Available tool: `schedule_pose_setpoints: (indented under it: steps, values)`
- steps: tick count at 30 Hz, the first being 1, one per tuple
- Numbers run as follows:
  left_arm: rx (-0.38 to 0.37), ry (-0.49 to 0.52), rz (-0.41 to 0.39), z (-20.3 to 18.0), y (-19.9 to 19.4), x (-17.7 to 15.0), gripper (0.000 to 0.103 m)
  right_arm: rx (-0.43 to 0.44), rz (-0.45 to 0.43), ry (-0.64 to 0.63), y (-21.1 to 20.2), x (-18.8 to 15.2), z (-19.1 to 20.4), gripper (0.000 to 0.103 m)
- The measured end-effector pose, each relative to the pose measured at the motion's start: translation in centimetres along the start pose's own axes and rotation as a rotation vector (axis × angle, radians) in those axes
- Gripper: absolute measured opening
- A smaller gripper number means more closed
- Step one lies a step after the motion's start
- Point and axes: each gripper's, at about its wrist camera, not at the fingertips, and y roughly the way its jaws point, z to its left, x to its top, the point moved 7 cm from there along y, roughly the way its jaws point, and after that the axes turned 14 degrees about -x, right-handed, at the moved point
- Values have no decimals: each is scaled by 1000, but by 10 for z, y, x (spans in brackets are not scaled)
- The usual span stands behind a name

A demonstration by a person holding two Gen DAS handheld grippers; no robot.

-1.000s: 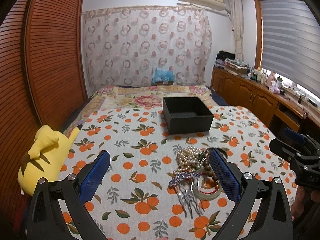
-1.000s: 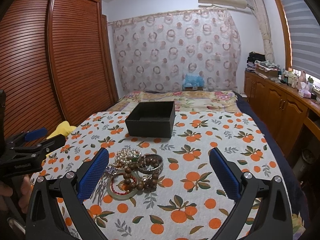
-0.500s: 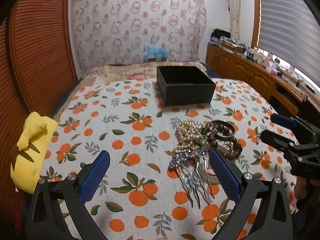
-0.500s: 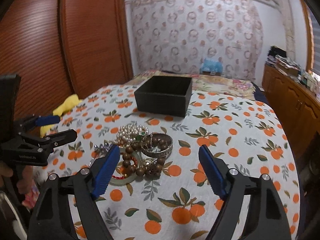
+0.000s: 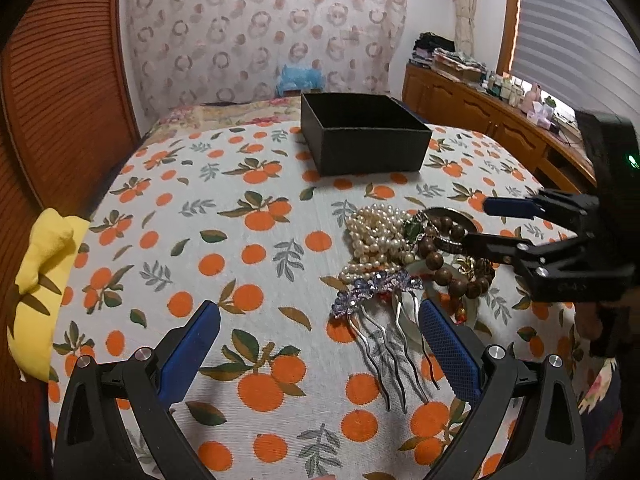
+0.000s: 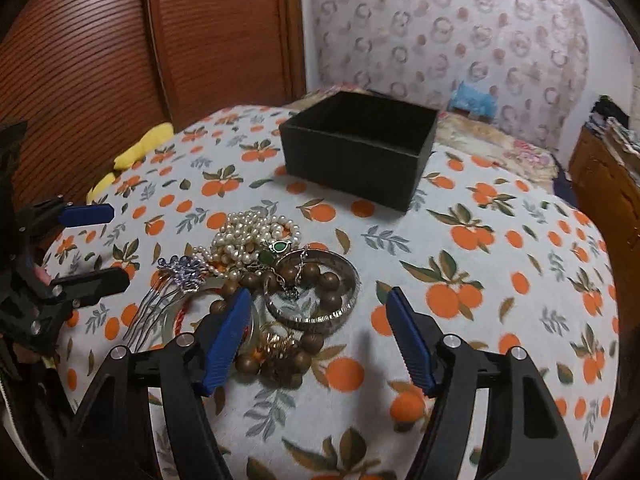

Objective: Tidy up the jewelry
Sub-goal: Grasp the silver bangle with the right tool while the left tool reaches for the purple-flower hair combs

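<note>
A jewelry pile lies on the orange-print cloth: pearl strands (image 5: pixel 380 236) (image 6: pixel 250 236), a purple-jewelled hair comb (image 5: pixel 380 316) (image 6: pixel 176 280), brown wooden beads (image 5: pixel 444 268) (image 6: pixel 316 276), a silver bangle (image 6: pixel 344 300). An open black box (image 5: pixel 364 140) (image 6: pixel 356 148) stands behind it. My left gripper (image 5: pixel 316 348) is open, low over the cloth, the comb by its right finger. My right gripper (image 6: pixel 320 332) is open, straddling the bangle and beads; it also shows in the left wrist view (image 5: pixel 480 224).
A yellow plush toy (image 5: pixel 36 284) (image 6: pixel 136 152) lies at the bed's left edge. Wooden louvred wardrobe doors (image 6: pixel 120 60) stand on the left. A wooden sideboard (image 5: pixel 480 120) with bottles runs along the right under the window.
Both grippers have moved forward and down toward the jewelry pile. The right gripper now reaches over the bangle and beads, and its jaws have narrowed a little.
</note>
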Motion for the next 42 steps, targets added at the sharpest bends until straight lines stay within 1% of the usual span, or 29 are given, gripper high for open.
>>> schedule_pose_setpoints:
  steps: [4, 8, 15, 19, 23, 25, 28, 32, 35, 39, 42]
  values:
    - [-8, -1, 8, 0, 3, -1, 96, 11, 29, -33, 13, 3, 2, 72]
    - [-24, -8, 26, 0, 9, -3, 96, 34, 41, -46, 20, 3, 4, 60]
    - [-41, -16, 56, 1, 19, -8, 96, 15, 4, -42, 10, -3, 1, 60]
    - [-43, -15, 57, 1, 22, -9, 96, -16, -5, -34, -1, -8, -5, 60]
    - [-43, -10, 60, -1, 24, -8, 96, -78, 27, -34, -6, -13, -13, 60]
    - [-44, -10, 59, -2, 25, -7, 96, -95, 34, -31, -8, -15, -17, 60]
    - [-49, -12, 60, -3, 26, -7, 96, -134, 42, -2, -9, -18, -30, 60]
    - [-51, -6, 68, -5, 29, -6, 96, -188, 50, 46, -6, -21, -47, 60]
    - [-57, 2, 71, -8, 31, -5, 96, -213, 61, 90, 0, -23, -58, 60]
    - [-61, 4, 76, -10, 33, -4, 96, -223, 87, 144, 12, -23, -67, 60]
    - [-60, 7, 79, -11, 34, -4, 96, -233, 89, 151, 16, -22, -70, 60]
